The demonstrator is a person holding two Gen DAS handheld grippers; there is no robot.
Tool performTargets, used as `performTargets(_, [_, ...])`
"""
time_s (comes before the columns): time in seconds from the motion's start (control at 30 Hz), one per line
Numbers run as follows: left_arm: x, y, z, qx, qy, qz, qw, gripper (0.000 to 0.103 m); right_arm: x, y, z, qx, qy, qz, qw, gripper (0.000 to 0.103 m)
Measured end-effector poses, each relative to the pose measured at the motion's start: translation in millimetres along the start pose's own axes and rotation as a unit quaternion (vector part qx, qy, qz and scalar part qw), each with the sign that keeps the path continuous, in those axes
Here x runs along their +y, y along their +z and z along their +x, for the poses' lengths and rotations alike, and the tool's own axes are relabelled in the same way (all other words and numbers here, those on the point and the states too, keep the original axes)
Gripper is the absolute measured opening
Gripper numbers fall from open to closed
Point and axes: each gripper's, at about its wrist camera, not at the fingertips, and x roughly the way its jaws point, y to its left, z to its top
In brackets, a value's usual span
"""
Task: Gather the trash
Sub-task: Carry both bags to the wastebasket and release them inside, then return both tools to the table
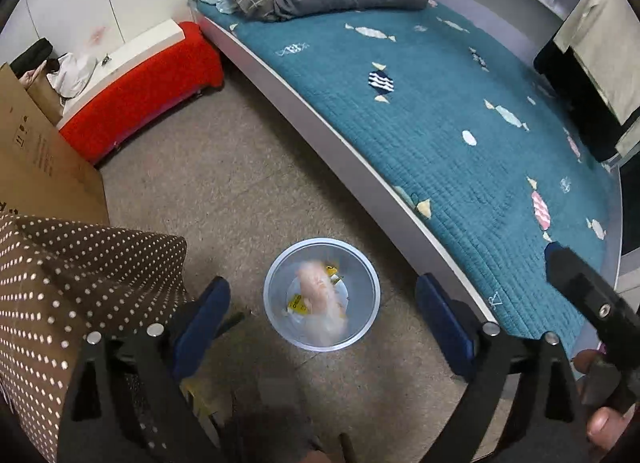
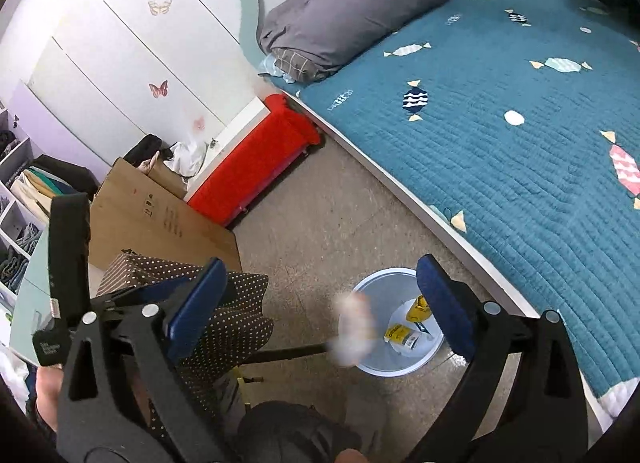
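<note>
Left gripper (image 1: 322,313): jaws spread wide, nothing between the blue pads (image 1: 202,317). It sits at the bottom centre of the left wrist frame, looking straight down on the bin (image 1: 276,263).

Right gripper (image 2: 320,303): also wide open and empty, bottom centre of the right wrist frame, bin (image 2: 374,281) showing between the pads, closer to the right one.

The bin is a pale translucent round tub on the speckled floor (image 1: 224,183), just beside the white bed frame (image 1: 320,135). Inside it are yellow-and-white wrappers (image 2: 404,333).

A blurred pale pinkish piece of trash (image 1: 320,295) shows over the bin's opening in the left wrist frame; in the right wrist frame (image 2: 352,327) it overlaps the bin's left rim. Heavy motion blur, so I can't tell what it is or whether it's touching anything.

A brown polka-dot cloth (image 1: 80,271) is at lower left, with a cardboard box (image 1: 36,151) above it. A teal quilt (image 1: 460,111) fills the right side.
</note>
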Motion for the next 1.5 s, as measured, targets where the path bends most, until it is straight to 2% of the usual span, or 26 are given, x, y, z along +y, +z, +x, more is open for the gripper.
performTargets(0.3, [19.3, -23.5, -70.9, -0.079, 0.02, -0.014, 0.9966, 0.093, 40.9, -12.6, -11.7, -0.016, -0.018, -0.023, 0.999, 0.097])
performTargets(0.57, [52.0, -62.8, -148.5, -0.155, 0.047, -0.04, 0.9859, 0.093, 111.2, -22.6, -43.6, -0.048, -0.016, -0.091, 0.995, 0.097])
performTargets(0.77, [86.3, -102.2, -204.5, -0.204, 0.063, -0.069, 0.9746, 0.093, 170.5, -35.5, -70.7, -0.05, 0.013, -0.13, 0.99, 0.097])
performTargets(1.0, [129.1, -158.5, -251.0, -0.229, 0.101, -0.093, 0.9637, 0.094, 241.0, -62.7, -88.2, -0.037, 0.063, -0.193, 0.979, 0.097])
performTargets(1.2, [180.6, -213.1, -283.1, -0.249, 0.131, -0.147, 0.9481, 0.095, 295.0, -95.6, -80.6, -0.007, 0.096, -0.246, 0.965, 0.097])
performTargets(1.33, [214.8, -250.2, -294.6, -0.25, 0.168, -0.184, 0.9356, 0.095, 323.8, -121.5, -62.5, 0.027, 0.113, -0.28, 0.953, 0.097])
performTargets(1.5, [266.9, -299.4, -299.8, -0.243, 0.202, -0.248, 0.9158, 0.095, 352.4, -155.2, -36.8, 0.071, 0.126, -0.315, 0.938, 0.097])
